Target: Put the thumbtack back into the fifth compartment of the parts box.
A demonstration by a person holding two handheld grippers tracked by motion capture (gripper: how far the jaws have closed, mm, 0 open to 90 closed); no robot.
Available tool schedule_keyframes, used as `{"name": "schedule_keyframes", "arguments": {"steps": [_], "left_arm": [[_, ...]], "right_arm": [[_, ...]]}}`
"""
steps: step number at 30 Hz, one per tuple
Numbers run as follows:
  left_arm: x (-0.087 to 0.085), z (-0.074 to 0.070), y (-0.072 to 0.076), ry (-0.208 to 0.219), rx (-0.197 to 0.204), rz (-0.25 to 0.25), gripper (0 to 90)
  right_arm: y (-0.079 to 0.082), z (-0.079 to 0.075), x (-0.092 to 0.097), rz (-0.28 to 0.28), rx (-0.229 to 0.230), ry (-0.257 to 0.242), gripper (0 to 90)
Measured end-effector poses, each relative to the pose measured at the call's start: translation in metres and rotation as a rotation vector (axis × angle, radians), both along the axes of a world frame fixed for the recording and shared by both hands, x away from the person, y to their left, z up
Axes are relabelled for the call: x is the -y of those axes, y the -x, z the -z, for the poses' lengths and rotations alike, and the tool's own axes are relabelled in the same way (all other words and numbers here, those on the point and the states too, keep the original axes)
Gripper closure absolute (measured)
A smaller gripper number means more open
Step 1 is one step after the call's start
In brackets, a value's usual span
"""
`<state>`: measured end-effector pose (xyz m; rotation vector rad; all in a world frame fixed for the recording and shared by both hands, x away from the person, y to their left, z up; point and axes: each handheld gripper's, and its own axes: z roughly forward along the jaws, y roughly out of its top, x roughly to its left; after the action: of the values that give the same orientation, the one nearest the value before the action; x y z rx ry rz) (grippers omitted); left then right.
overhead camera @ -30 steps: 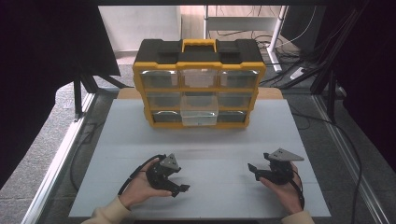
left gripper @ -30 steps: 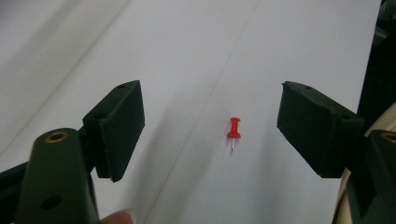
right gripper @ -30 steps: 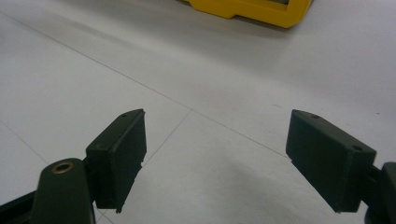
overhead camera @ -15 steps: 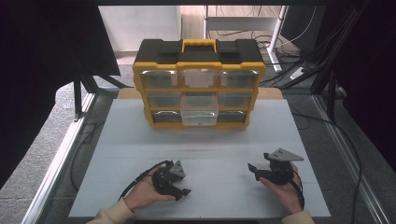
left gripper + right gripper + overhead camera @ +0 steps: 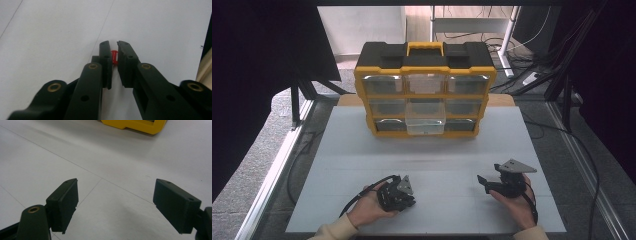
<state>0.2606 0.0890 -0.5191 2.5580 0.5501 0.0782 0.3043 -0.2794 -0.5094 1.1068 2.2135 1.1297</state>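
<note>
My left gripper [image 5: 411,201] rests low over the white table top [image 5: 427,155] at the near left, held in a hand. In the left gripper view its jaws have just been closing and now stand nearly together, with a small red pin-like piece [image 5: 114,57] pinched between the pads near the left gripper's tips [image 5: 113,46]. My right gripper [image 5: 482,180] sits at the near right in the other hand. Its jaws stand wide apart with nothing but bare table between them in the right gripper view [image 5: 115,192].
A yellow and black drawer organizer [image 5: 424,60] stands at the back middle of the table. Its bottom middle clear drawer [image 5: 425,122] is pulled out. Metal rails and cables run along both sides of the table.
The left gripper's jaws have come together, and the gripper has tipped down a little toward the table. The right gripper has kept still.
</note>
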Motion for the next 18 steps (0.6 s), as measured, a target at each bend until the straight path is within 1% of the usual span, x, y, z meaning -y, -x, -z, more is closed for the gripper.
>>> {"name": "schedule_keyframes", "arguments": {"steps": [6,8,11,16,17,18], "left_arm": [[-0.002,0.001,0.001,0.016,0.004,-0.005,82.2],[-0.003,0.001,0.0,0.032,0.002,-0.011,82.3],[-0.006,-0.003,-0.001,0.065,0.003,-0.028,82.3],[-0.015,-0.012,-0.004,0.123,0.024,-0.061,82.4],[-0.017,-0.014,-0.005,0.141,0.027,-0.072,82.4],[-0.019,-0.015,-0.005,0.17,0.026,-0.093,82.4]], "right_arm": [[0.0,0.0,0.0,0.002,-0.001,0.0,20.8],[0.0,0.0,0.0,0.002,-0.001,-0.001,20.8],[0.0,0.0,0.0,0.004,-0.001,0.002,20.8],[0.0,0.0,0.001,0.004,0.0,0.001,20.8],[0.0,0.0,0.001,0.004,-0.001,0.001,20.8],[0.0,0.0,0.001,0.004,-0.001,0.001,20.8]]}}
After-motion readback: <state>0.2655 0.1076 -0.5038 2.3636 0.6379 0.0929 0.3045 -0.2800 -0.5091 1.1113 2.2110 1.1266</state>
